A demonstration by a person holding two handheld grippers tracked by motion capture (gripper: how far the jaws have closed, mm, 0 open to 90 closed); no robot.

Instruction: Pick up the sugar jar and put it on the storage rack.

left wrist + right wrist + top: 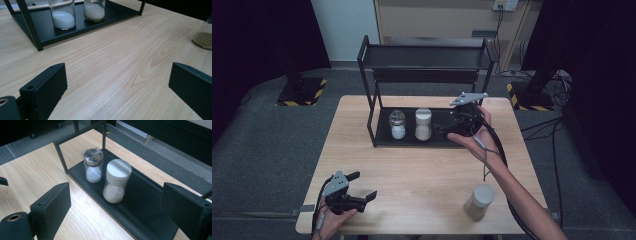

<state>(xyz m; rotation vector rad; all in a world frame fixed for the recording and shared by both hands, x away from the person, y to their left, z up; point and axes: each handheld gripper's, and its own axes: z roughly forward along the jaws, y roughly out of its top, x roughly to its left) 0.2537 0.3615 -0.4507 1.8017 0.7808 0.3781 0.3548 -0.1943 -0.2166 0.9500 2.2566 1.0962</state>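
High view: right gripper (443, 131) open, empty, beside white-capped jar (423, 124) on rack shelf (412, 140). Step judged: 2 jars shelved. Next: fetch jar (478, 202) at table front.

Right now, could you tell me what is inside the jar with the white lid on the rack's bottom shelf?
The white-lidded jar holds a white powder or grains filling its lower part, seen through the clear glass. The lid hides the top from above. It stands on the rack beside the metal-capped jar.
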